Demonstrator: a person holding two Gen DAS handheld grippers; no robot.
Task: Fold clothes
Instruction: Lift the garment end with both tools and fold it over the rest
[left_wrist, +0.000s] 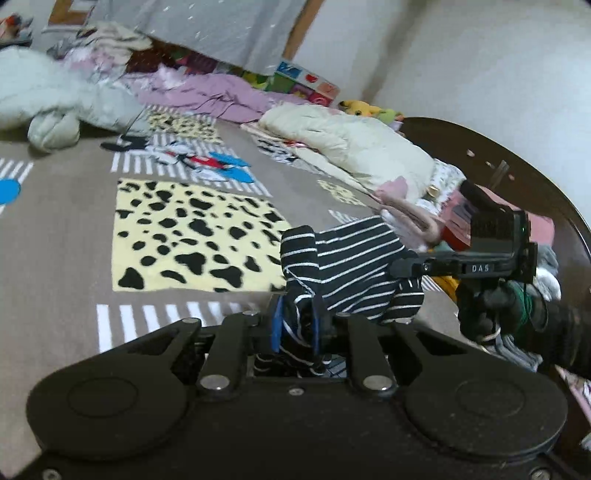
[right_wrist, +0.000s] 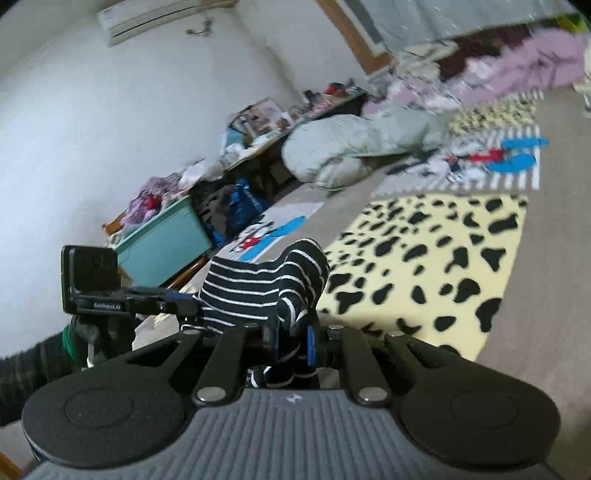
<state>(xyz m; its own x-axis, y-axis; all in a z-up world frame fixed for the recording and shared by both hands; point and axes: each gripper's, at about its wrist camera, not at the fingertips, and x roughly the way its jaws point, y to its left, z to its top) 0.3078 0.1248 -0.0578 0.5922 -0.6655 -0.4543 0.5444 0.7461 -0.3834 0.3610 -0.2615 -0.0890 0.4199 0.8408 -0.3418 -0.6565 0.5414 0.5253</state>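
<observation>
A black garment with white stripes (left_wrist: 354, 269) is held above the patterned bedspread (left_wrist: 66, 229), stretched between the two grippers. In the left wrist view, the left gripper (left_wrist: 297, 326) is seen at 6 o'clock, its blue-padded jaws closed on a bunched edge of the striped cloth, with the fabric rising from the jaws toward 1 o'clock. The right gripper (left_wrist: 406, 267) enters from 3 o'clock, held level and pointed toward 9 o'clock; its fingers are pressed into the far side of the same garment, and the gloved right hand (left_wrist: 491, 306) is wrapped around the handle below it.

In the right wrist view, the right gripper (right_wrist: 291, 339) is shown clamped on a rolled fold of the striped garment (right_wrist: 255, 291), which spans toward 9 o'clock to the left gripper (right_wrist: 184, 301), held level by the gloved left hand (right_wrist: 99, 332). A yellow panel with black spots (right_wrist: 424, 258) lies on the bedspread at 3 o'clock. A pale grey quilt (right_wrist: 354, 144) is heaped at 12 o'clock, and a teal storage box (right_wrist: 166, 243) stands at 10 o'clock.
</observation>
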